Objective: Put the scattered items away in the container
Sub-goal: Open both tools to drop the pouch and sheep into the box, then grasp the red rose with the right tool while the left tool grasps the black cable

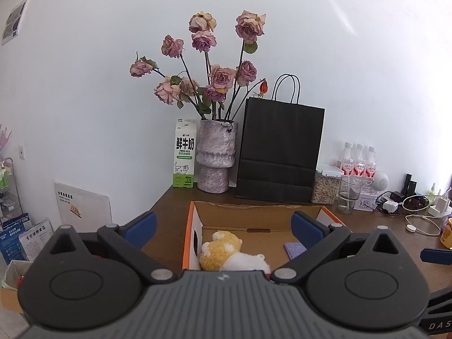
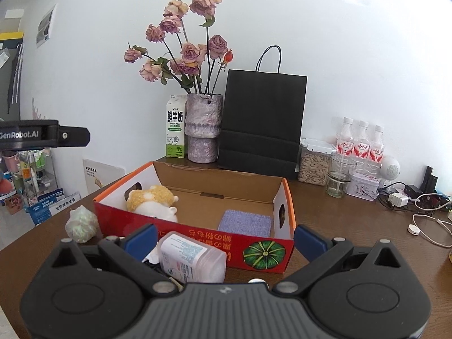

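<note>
An open cardboard box (image 2: 197, 234) with orange rims and a red front stands on the brown table. Inside lie a yellow-and-white plush toy (image 2: 152, 197) at the left and a purple cloth (image 2: 245, 223) at the right. My left gripper (image 1: 223, 230) is open above the box (image 1: 188, 237), over the plush toy (image 1: 226, 251), with the purple cloth (image 1: 293, 249) near its right finger. My right gripper (image 2: 224, 240) is open in front of the box. A white plastic bottle (image 2: 192, 257) lies on its side between its fingers, near the left one. A pale crumpled ball (image 2: 81, 224) sits left of the box.
Behind the box stand a milk carton (image 2: 175, 127), a vase of dried roses (image 2: 204, 128) and a black paper bag (image 2: 261, 124). A seed jar (image 2: 313, 165), a glass (image 2: 339, 179), water bottles, chargers and cables (image 2: 423, 220) crowd the right side. The left gripper's body (image 2: 42, 137) shows at far left.
</note>
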